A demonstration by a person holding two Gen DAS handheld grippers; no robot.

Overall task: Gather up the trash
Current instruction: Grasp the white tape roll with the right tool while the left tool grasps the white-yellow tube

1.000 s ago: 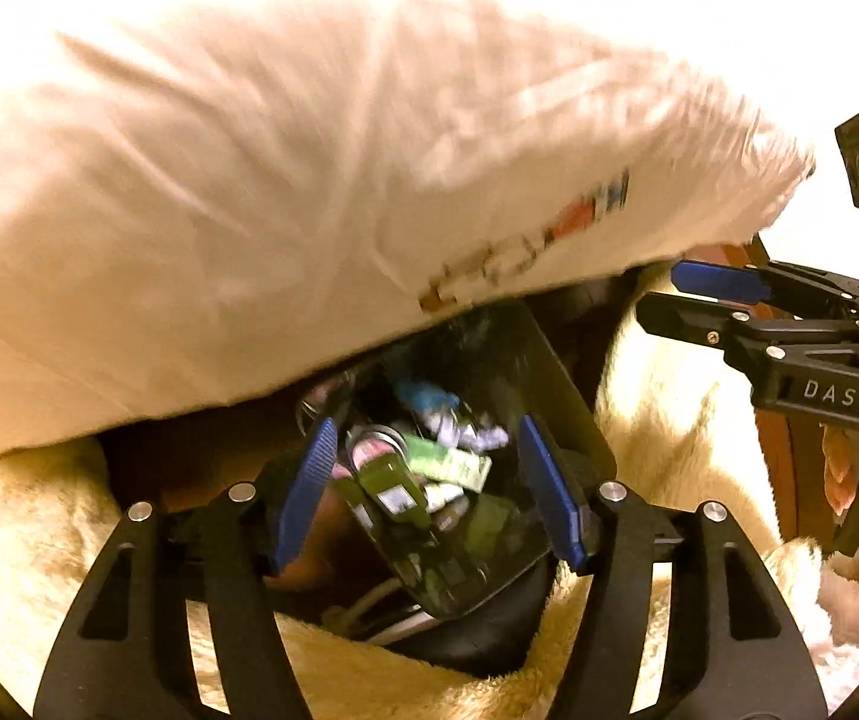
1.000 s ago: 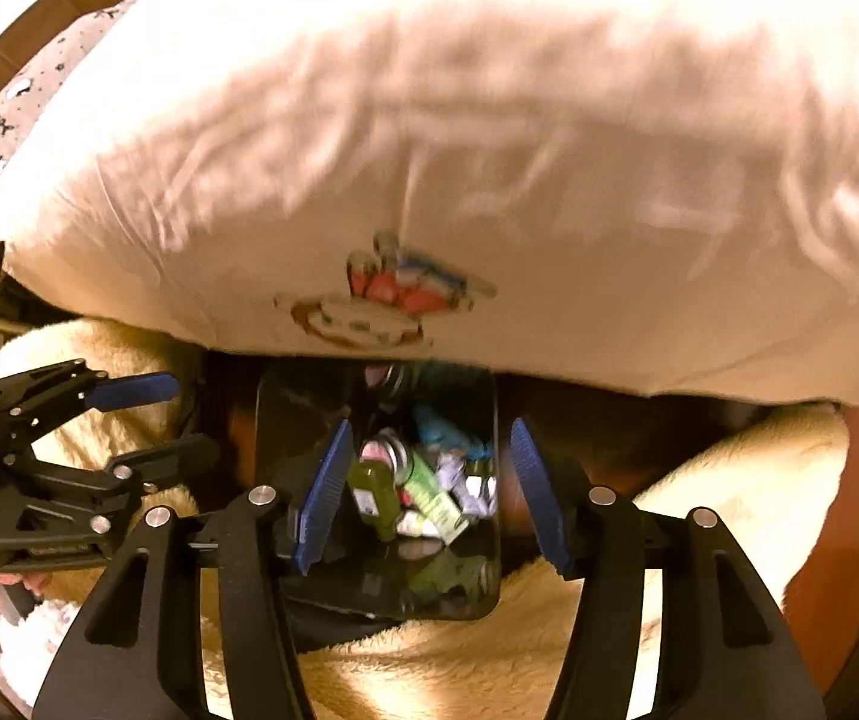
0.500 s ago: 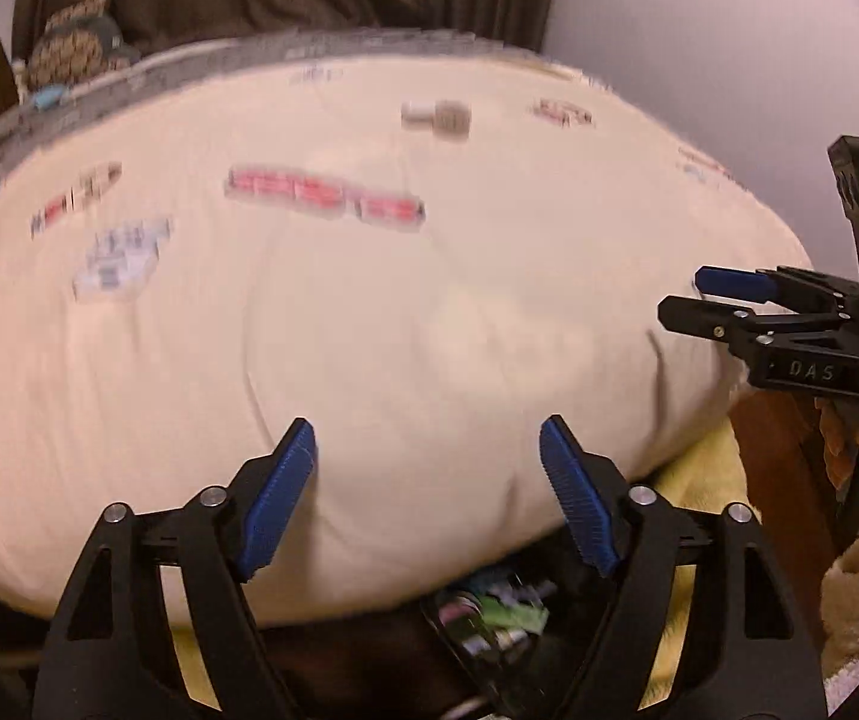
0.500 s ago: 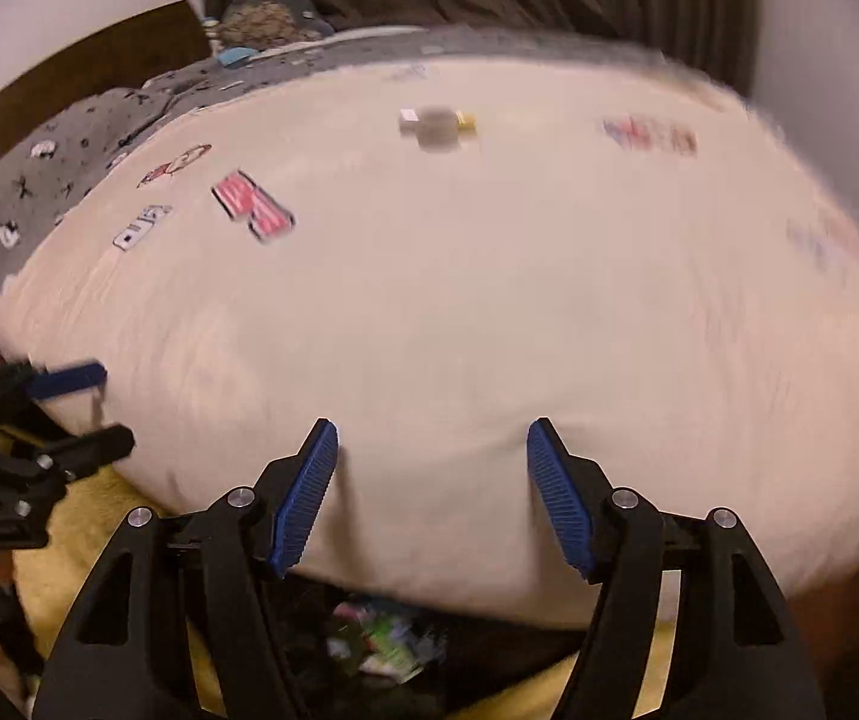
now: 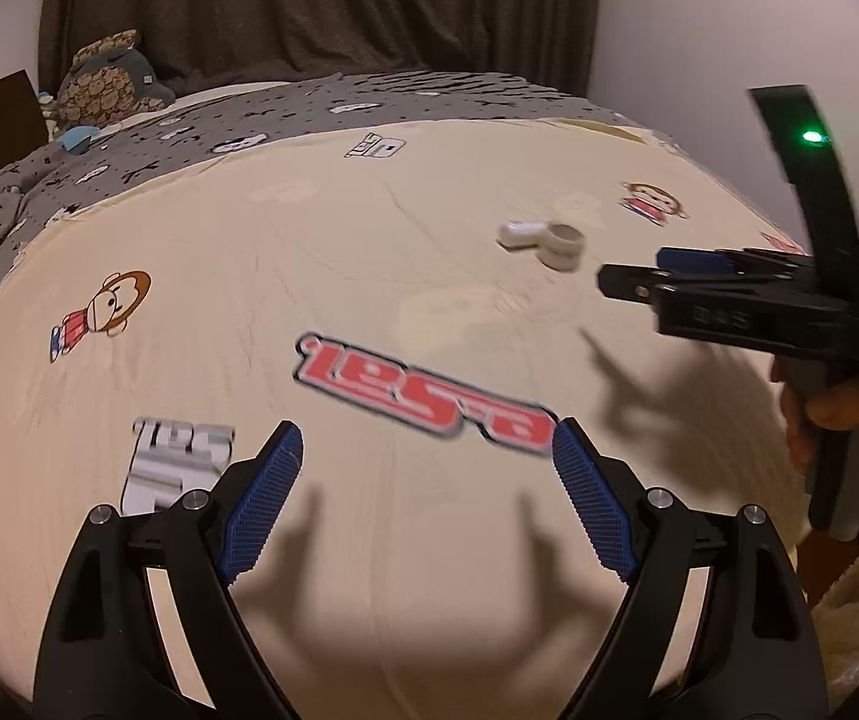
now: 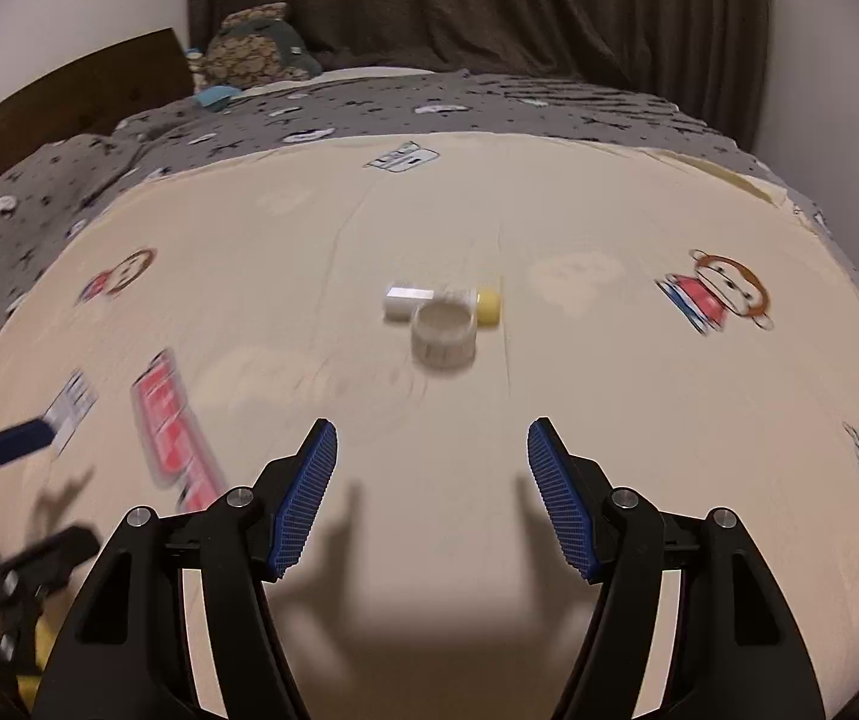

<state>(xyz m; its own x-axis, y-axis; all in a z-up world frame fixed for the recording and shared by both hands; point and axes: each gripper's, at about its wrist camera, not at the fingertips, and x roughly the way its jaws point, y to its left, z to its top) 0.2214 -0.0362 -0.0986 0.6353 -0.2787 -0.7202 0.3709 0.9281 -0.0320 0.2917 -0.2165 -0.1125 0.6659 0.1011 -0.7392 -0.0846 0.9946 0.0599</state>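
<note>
Out on the cream quilt: a small open tub, nothing visible inside, though too blurred to be sure. Touching it from behind, a white bottle on its side and a yellow cap. Same trash cluster in the left view, tub and bottle lying toward the right of the quilt, near the other tool's tip.

Left gripper above the quilt, jaws wide after opening further, nothing between the blue pads. Right gripper likewise over the quilt, jaws moderately apart and empty, pointed at the tub from well short of it. Seen from the left, right gripper held side-on in a hand, green light on its mount.

Quilt printed with cartoon monkeys and red lettering, lapping a grey patterned sheet. Beyond, a plush toy by a wooden headboard, dark curtain and pale wall.
</note>
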